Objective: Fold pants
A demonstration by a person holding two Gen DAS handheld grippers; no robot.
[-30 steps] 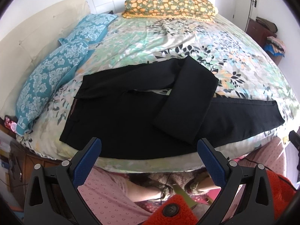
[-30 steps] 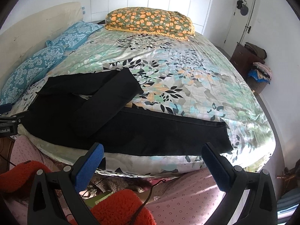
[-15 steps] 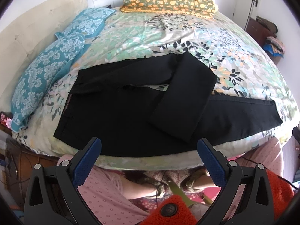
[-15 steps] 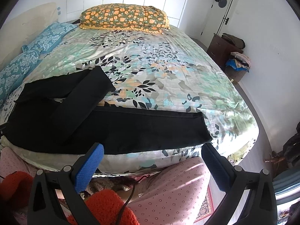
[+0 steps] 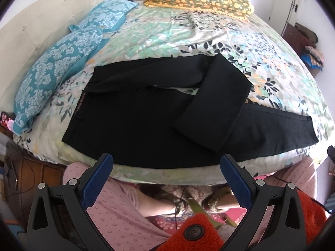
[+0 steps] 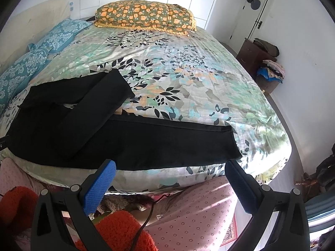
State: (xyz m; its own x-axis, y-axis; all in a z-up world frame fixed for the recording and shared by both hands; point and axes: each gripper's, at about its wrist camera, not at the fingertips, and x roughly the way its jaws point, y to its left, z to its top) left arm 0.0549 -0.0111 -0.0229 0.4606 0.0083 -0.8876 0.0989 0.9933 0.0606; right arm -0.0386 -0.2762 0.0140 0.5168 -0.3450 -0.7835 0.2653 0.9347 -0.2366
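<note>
Black pants [image 5: 134, 123] lie along the near edge of the bed, waistband to the left. One leg stretches right to its hem [image 6: 230, 144]. The other leg is bent back, its lower part [image 5: 215, 102] lying diagonally across the straight leg. My left gripper [image 5: 166, 165] is open and empty, held above the bed edge in front of the pants' middle. In the right wrist view the pants [image 6: 146, 144] fill the near bed edge. My right gripper [image 6: 170, 172] is open and empty, just short of the straight leg near its hem.
The bed [image 6: 188, 79] has a floral cover. An orange-patterned pillow [image 6: 144, 14] lies at the far end and blue pillows [image 5: 62, 62] on the left. A dresser [image 6: 255, 52] with clothes stands at the right wall. The person's pink-trousered legs [image 5: 117, 207] are below the grippers.
Both grippers have moved closer to the bed edge. The right gripper has swung right toward the hem of the straight leg. The pants have not moved.
</note>
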